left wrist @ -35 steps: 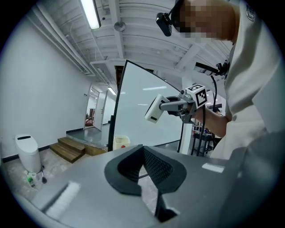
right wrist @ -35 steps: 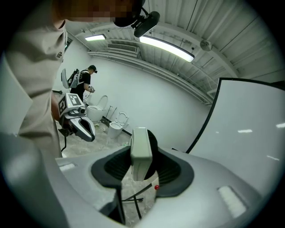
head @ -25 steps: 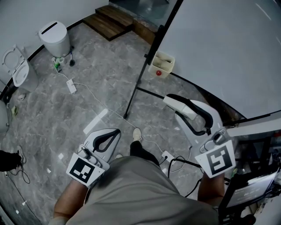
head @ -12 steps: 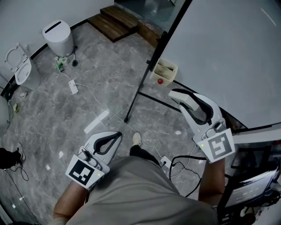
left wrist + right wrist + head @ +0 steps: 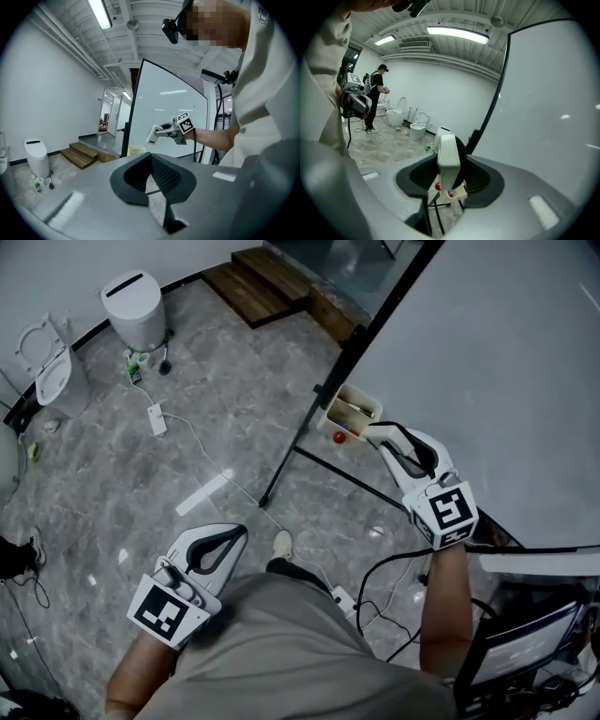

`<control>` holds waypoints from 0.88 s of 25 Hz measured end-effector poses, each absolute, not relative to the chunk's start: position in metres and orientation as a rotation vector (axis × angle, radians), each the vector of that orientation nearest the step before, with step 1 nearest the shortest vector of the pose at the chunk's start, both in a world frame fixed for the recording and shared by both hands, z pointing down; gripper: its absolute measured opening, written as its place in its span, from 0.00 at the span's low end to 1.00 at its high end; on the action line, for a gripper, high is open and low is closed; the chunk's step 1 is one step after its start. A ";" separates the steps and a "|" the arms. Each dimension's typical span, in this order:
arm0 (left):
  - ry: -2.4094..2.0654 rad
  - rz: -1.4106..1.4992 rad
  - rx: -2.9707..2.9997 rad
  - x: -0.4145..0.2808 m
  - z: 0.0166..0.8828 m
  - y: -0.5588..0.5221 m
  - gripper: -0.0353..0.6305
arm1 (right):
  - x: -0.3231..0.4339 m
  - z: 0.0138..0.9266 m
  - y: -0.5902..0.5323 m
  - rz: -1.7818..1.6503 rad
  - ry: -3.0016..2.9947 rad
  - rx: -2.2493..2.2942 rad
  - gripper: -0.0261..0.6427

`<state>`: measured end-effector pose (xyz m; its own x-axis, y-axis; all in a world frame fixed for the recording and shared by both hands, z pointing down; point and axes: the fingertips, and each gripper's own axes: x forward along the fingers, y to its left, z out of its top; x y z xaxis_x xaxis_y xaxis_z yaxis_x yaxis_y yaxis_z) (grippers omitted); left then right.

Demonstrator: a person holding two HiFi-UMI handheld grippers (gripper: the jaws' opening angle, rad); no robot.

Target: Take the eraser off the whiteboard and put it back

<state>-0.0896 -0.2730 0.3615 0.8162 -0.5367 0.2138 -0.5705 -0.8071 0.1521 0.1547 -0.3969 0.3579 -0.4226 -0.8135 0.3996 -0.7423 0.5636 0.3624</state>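
Beside the whiteboard (image 5: 506, 352), the right gripper (image 5: 390, 442) clamps the eraser (image 5: 447, 157) in the air, close to the tray (image 5: 352, 409). Taking it off looks done; putting it back on the board is what remains. The left gripper (image 5: 234, 535) hangs low, jaws together and empty.

Sharing the rm: 2 claws (left claw (image 5: 241, 530), right claw (image 5: 386, 441)), 1 eraser (image 5: 447, 159), 1 whiteboard (image 5: 506, 343), 1 tray (image 5: 339, 419), 2 toilets (image 5: 395, 116) (image 5: 418, 130).
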 end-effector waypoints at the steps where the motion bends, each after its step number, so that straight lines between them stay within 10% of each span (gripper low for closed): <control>1: -0.871 0.243 2.786 -0.087 0.361 -0.276 0.06 | 0.158 0.364 -0.405 -0.162 -2.268 1.233 0.28; 22: -1.001 0.324 2.708 -0.031 0.370 -0.341 0.06 | 0.165 0.484 -0.483 -0.028 -2.354 0.933 0.28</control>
<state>-0.0306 -0.3412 0.3697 0.7412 -0.6075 0.2855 -0.6596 -0.7380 0.1421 0.1649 -0.4826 0.4845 -0.5729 -0.6298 0.5245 -0.6169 0.7527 0.2298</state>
